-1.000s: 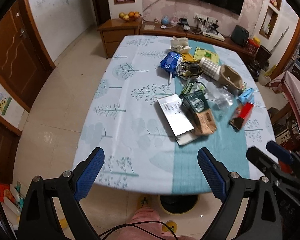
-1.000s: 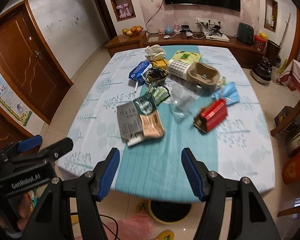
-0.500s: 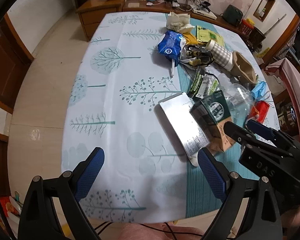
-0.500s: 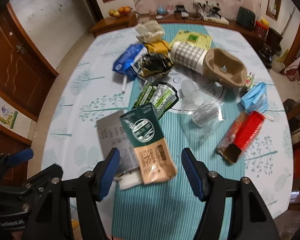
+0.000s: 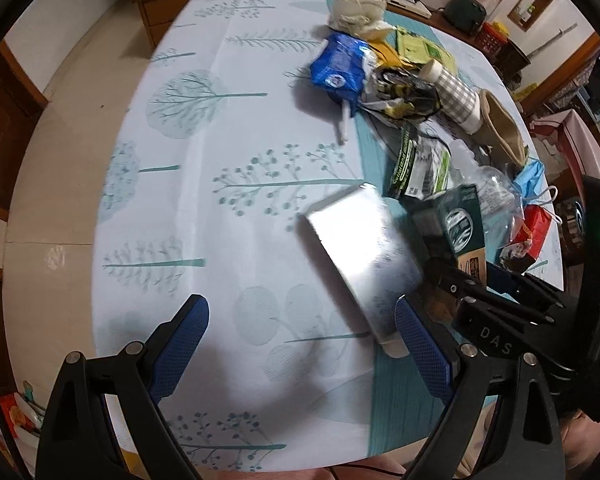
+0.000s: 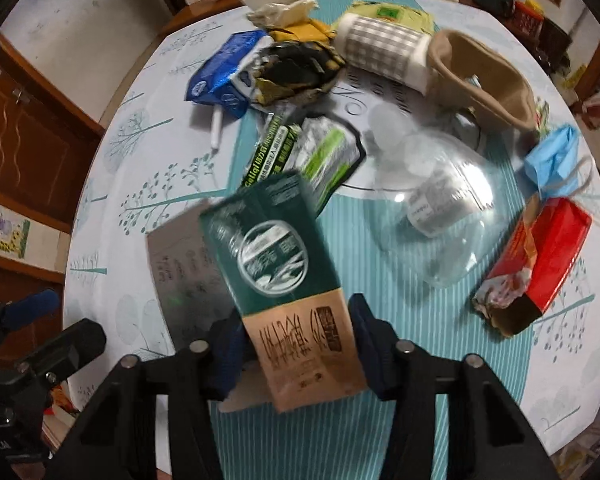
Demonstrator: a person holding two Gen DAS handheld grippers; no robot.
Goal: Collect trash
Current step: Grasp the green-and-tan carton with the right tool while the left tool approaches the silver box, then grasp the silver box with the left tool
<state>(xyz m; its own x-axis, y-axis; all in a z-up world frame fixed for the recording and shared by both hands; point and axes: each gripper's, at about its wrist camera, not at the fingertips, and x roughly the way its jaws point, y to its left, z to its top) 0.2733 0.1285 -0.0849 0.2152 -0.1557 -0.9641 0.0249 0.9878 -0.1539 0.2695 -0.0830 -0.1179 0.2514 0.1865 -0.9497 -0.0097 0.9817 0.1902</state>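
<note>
Left wrist view: the left gripper (image 5: 300, 344) hangs with wide, empty jaws over the bare tablecloth (image 5: 204, 216). The silver pouch (image 5: 364, 256) lies to the right, its near corner just beside the right blue pad, its long axis running from near-right to far-left. The right gripper (image 5: 496, 296) is further right, at the green and tan carton (image 5: 464, 236).

Right wrist view: the carton (image 6: 288, 284) stands between the jaws of the right gripper (image 6: 296, 344), its long axis pointing away from the camera, the tan end nearest. The jaws are closing on that tan end; I cannot tell whether the pads already press it. This hand is the nearer one, so the pick should be its work.
</note>
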